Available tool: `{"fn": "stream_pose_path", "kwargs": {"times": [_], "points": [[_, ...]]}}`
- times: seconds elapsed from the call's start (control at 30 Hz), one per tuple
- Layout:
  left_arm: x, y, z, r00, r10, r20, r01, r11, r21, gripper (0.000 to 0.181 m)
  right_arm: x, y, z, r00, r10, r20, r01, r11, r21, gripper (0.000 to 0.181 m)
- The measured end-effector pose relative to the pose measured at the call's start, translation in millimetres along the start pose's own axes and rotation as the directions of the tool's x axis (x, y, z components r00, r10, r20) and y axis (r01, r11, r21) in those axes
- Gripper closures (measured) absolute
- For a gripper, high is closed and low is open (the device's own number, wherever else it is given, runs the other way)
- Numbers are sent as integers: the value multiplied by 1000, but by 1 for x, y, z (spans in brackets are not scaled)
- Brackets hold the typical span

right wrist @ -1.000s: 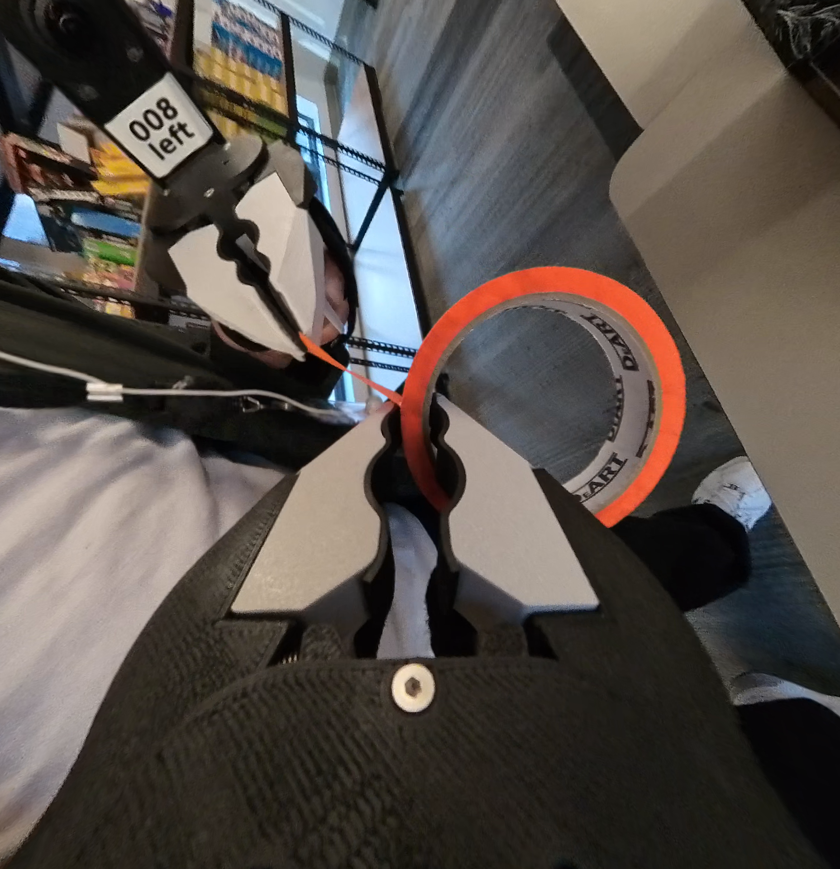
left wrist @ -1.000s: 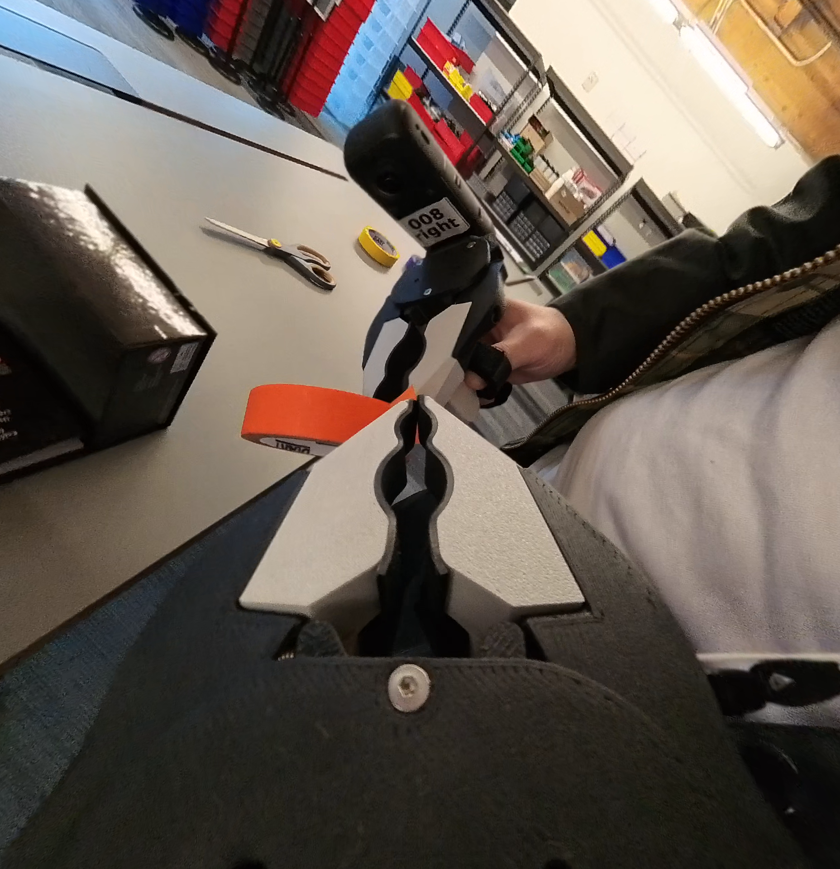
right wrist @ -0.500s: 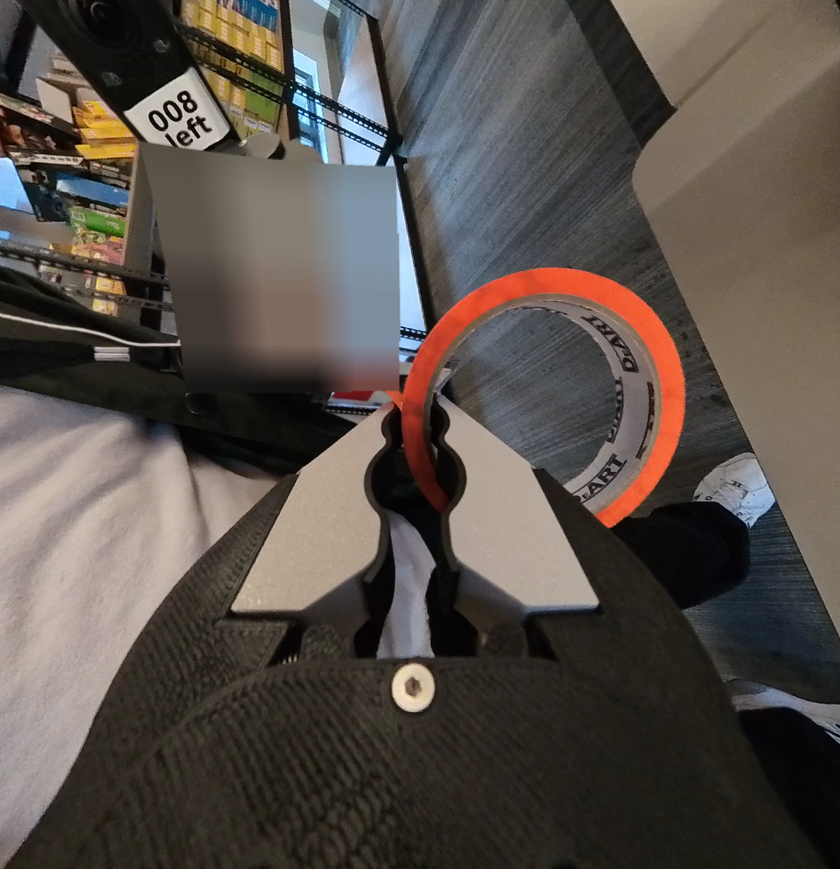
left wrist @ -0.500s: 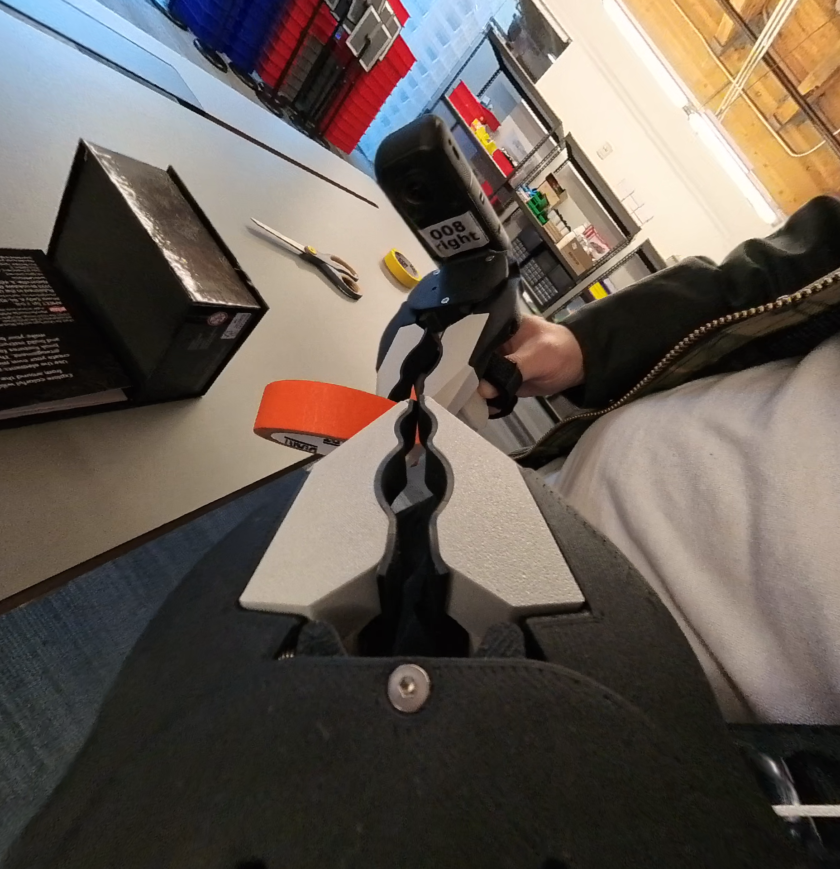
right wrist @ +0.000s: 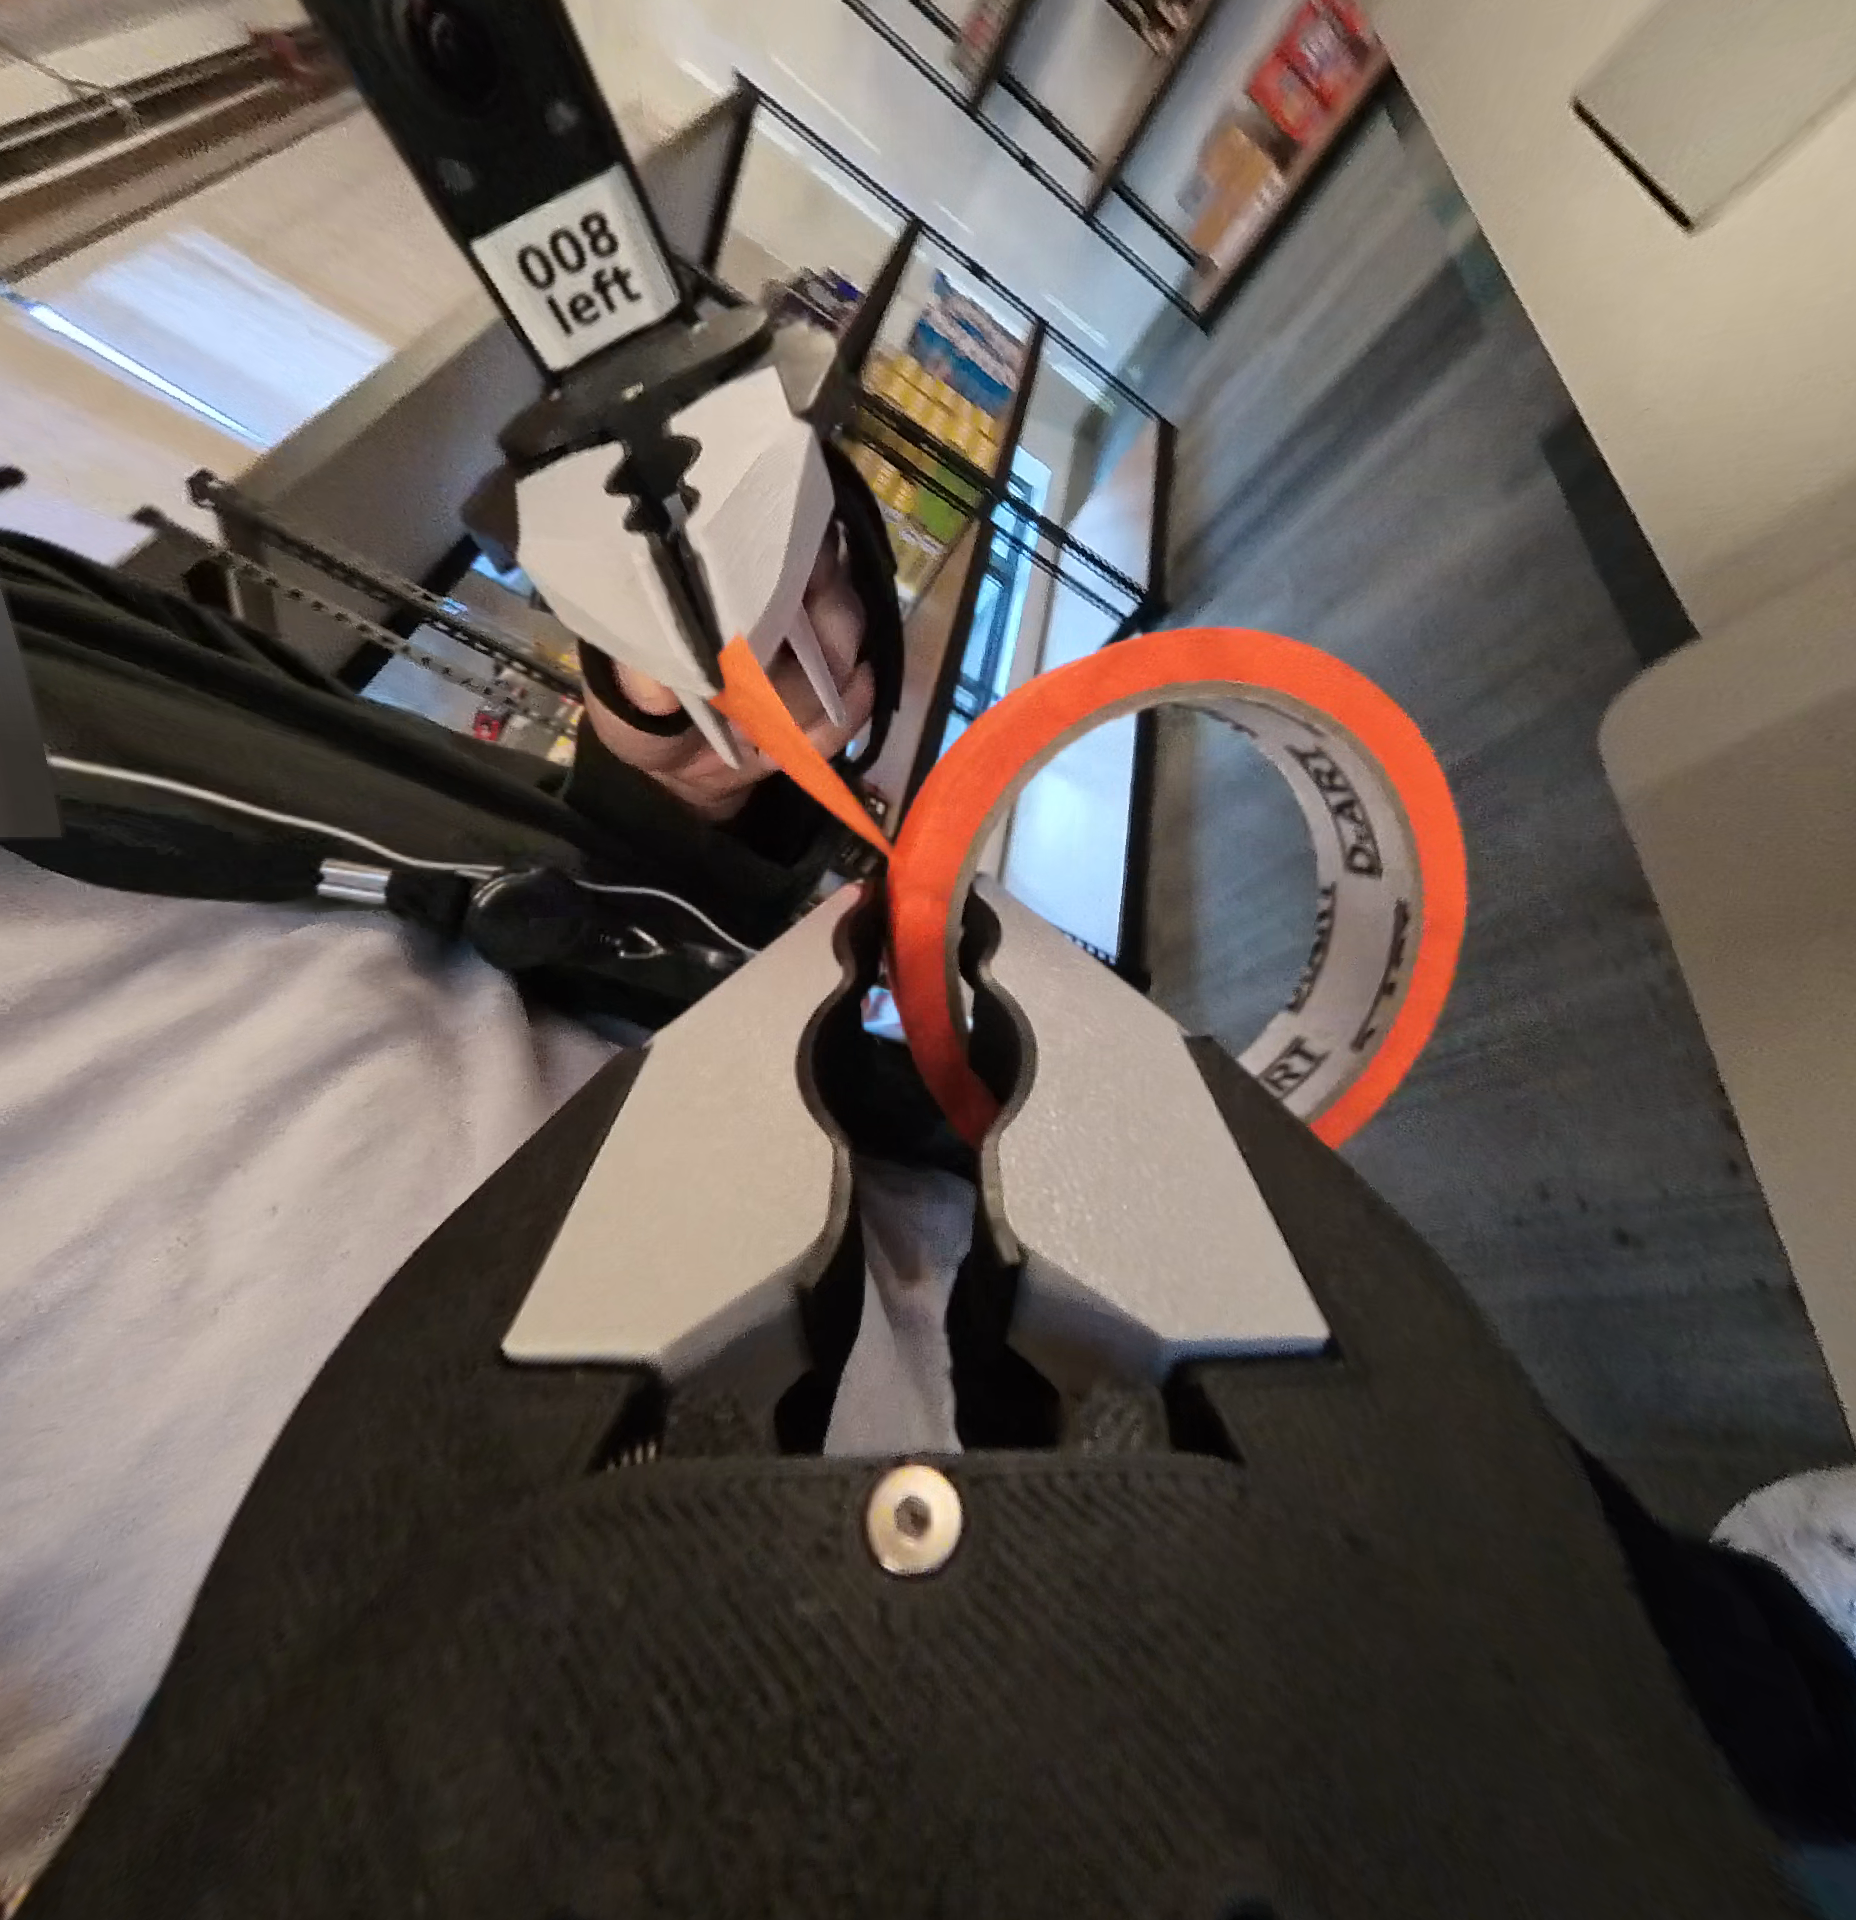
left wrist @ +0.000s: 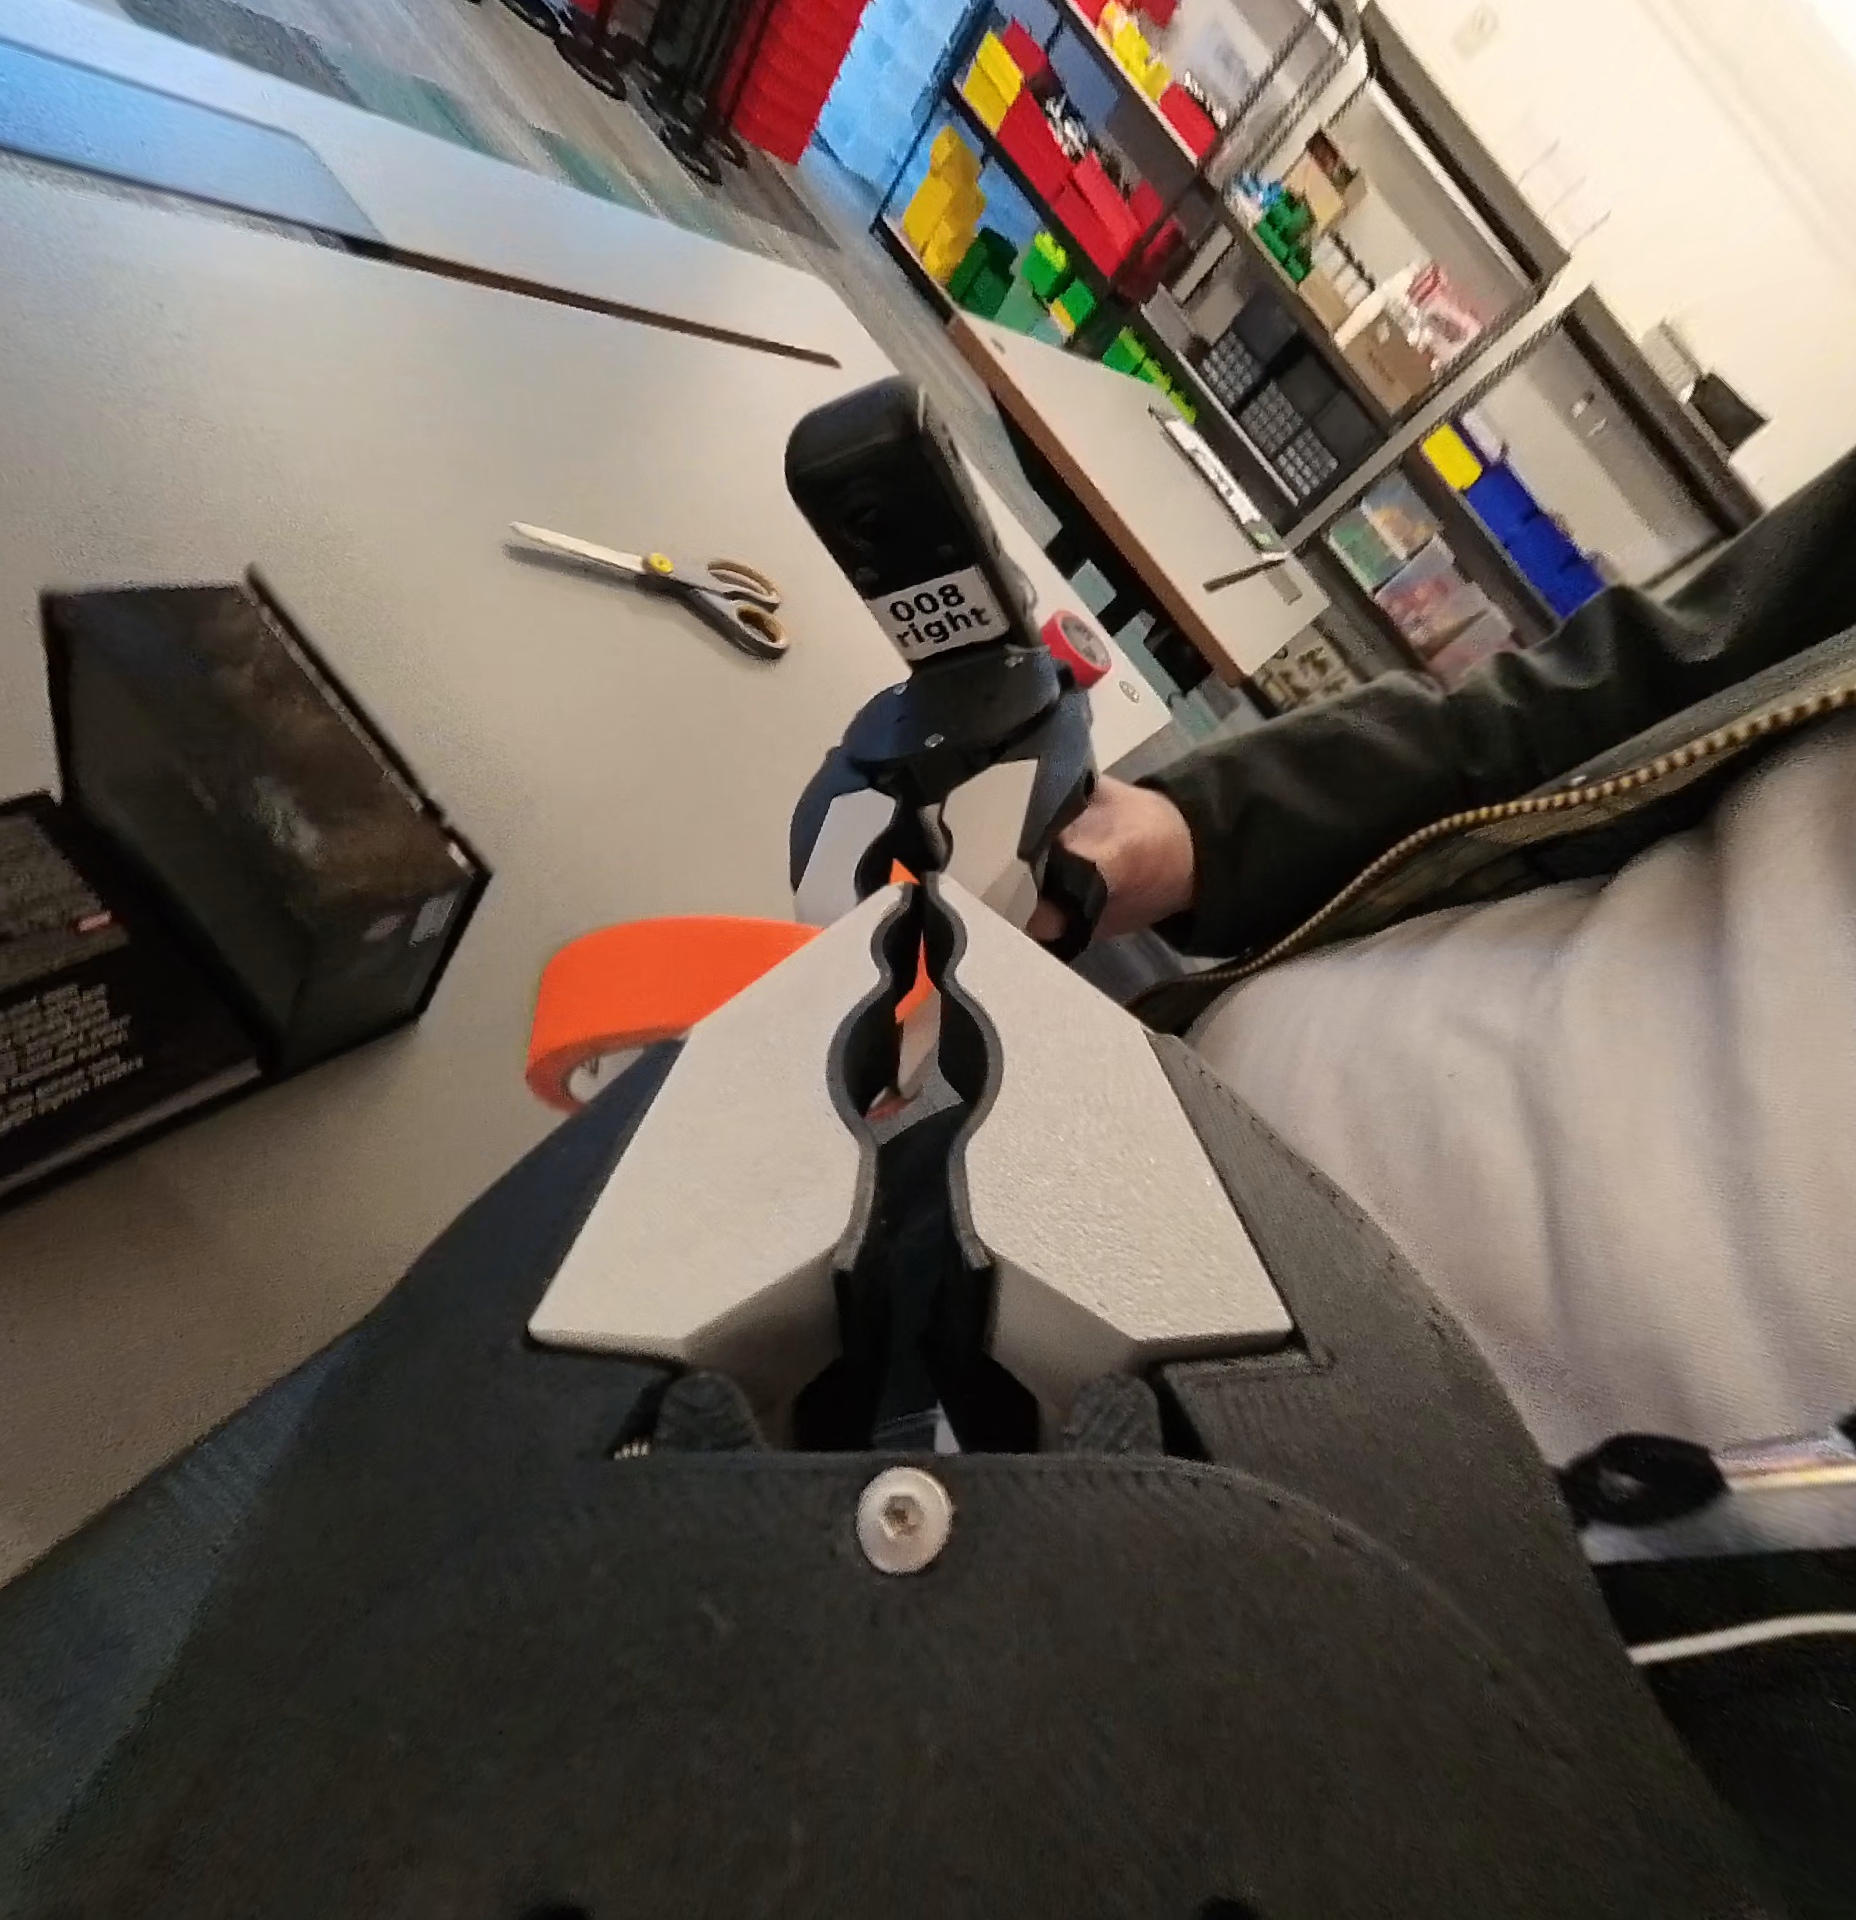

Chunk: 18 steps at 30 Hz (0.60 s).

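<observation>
A: The orange tape roll [right wrist: 1423, 831] looks matt, on a pale card core.

B: Grainy grey plastic fingers [left wrist: 1090, 1122]; ridged black printed plastic behind. The black box [left wrist: 249, 821] is glossy.

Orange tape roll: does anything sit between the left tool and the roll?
Nothing visible does. Only the peeled tape strip spans the gap: the left tool pinches its end, and the right tool is shut on the orange tape roll.

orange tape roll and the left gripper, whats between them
In the right wrist view, a short peeled strip of orange tape runs from the orange tape roll to the left gripper, pinched in its shut fingers.
</observation>
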<state>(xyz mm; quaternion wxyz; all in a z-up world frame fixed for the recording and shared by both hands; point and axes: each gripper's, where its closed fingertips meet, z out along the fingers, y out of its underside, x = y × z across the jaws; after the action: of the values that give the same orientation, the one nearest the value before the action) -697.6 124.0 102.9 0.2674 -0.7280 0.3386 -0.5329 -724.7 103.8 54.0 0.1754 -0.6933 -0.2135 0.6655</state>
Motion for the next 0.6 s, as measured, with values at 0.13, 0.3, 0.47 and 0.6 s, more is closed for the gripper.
{"fn": "stream_pose_path", "kwargs": {"times": [0.13, 0.3, 0.47, 0.6], "points": [[27, -27, 32, 997, 75, 17, -73, 993, -92, 181, -23, 7, -26, 990, -127, 60, 127, 992, -8, 152], [49, -50, 79, 992, 118, 52, -107, 978, -181, 181, -39, 6, -80, 990, -90, 109, 78, 991, 113, 154], [65, -67, 121, 998, 50, 44, -43, 988, -148, 181, -51, 7, -147, 991, -67, 120, 41, 978, 206, 167], [60, -65, 145, 993, 51, 110, -35, 989, -143, 181, -52, 18, -177, 995, -42, 88, 28, 987, 157, 171]]}}
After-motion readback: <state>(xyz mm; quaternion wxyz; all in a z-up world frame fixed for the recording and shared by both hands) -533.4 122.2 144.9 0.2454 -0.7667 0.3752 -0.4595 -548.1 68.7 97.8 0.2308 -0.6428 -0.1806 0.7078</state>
